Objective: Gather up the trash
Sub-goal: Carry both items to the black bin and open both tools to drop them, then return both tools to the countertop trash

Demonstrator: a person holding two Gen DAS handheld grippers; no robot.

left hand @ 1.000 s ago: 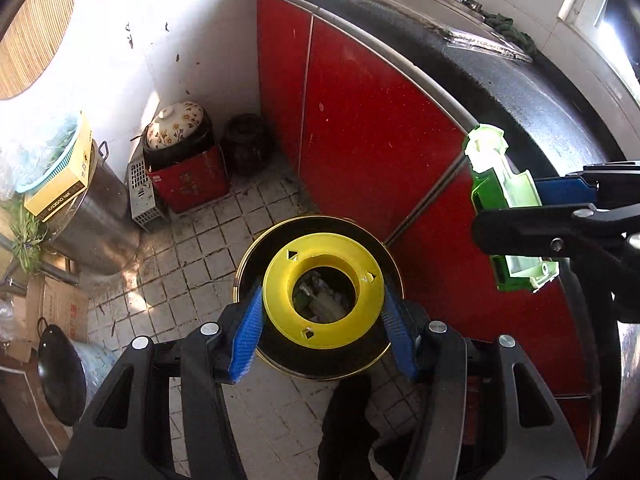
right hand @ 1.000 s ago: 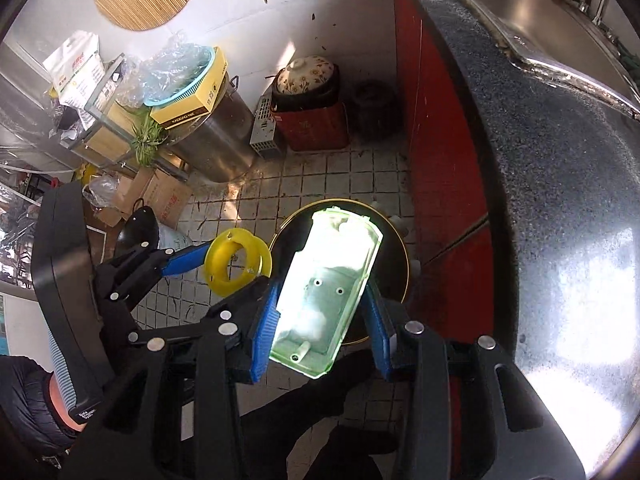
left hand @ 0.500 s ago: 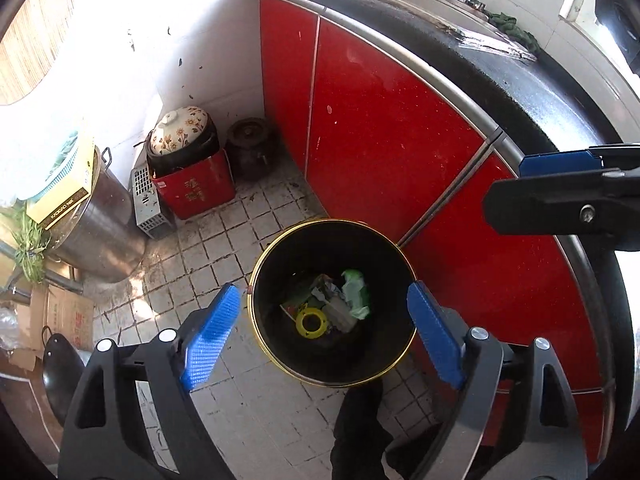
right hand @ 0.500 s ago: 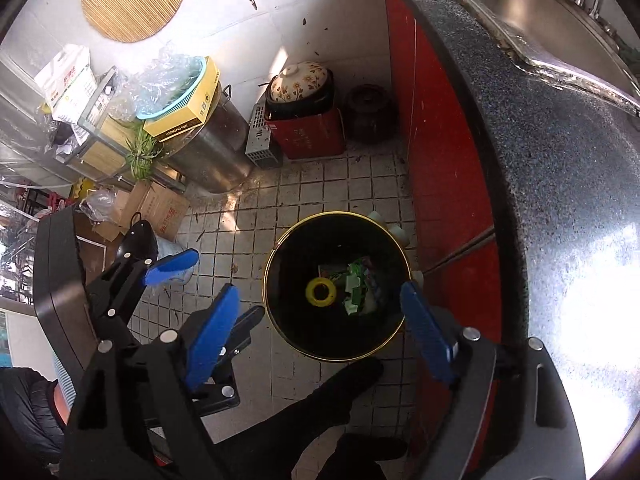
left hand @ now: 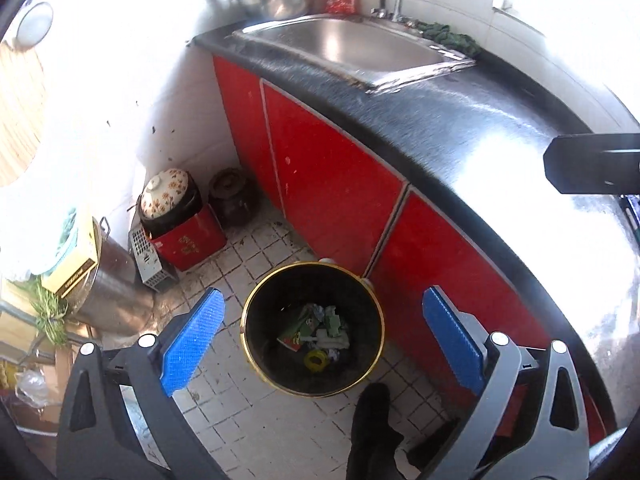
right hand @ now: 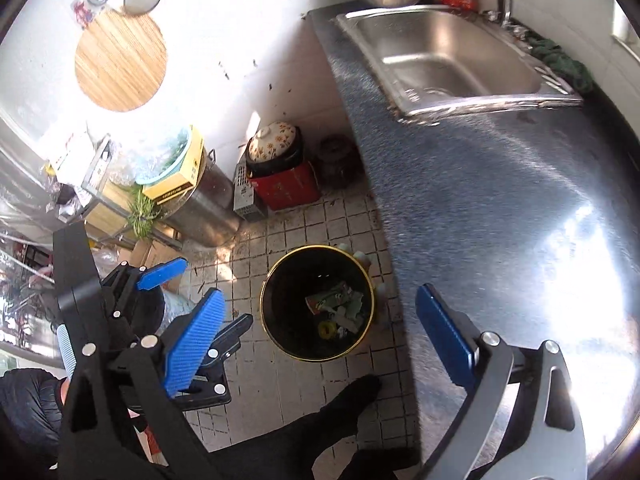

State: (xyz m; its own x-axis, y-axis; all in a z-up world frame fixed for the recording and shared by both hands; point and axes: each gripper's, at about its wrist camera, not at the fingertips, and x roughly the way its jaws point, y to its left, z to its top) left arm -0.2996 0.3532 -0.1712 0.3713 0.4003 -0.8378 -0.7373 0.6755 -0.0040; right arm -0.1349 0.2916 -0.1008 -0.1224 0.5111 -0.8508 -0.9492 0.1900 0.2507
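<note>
On the tiled kitchen floor, at six o'clock from the red cabinet doors (left hand: 332, 184), the gold-rimmed black bin (left hand: 256, 344) already holds the collected trash: a yellow ring (left hand: 316, 358), a pale green plastic piece (left hand: 334, 320) and crumpled wrappers (left hand: 298, 330) lie at its bottom. Your left hand-held gripper (left hand: 320, 340) hangs above the bin with its jaws spread wide, having just been opening, and nothing sits between the blue pads (left hand: 192, 340); the bin mouth shows squarely in the gap. Your right hand-held gripper (right hand: 320, 340) stands equally wide, its jaws also just opened and bare, with the bin (right hand: 276, 328) between its pads and slightly toward twelve o'clock. Both tools look steeply down, so the trash lies straight ahead and below each one, and neither hand looks clearly nearer. The drop appears done. Any further trash is not visible on the dark worktop (right hand: 480, 208) or beside the steel sink (right hand: 440, 60), so the next pick likely means turning away from the bin to search.
</note>
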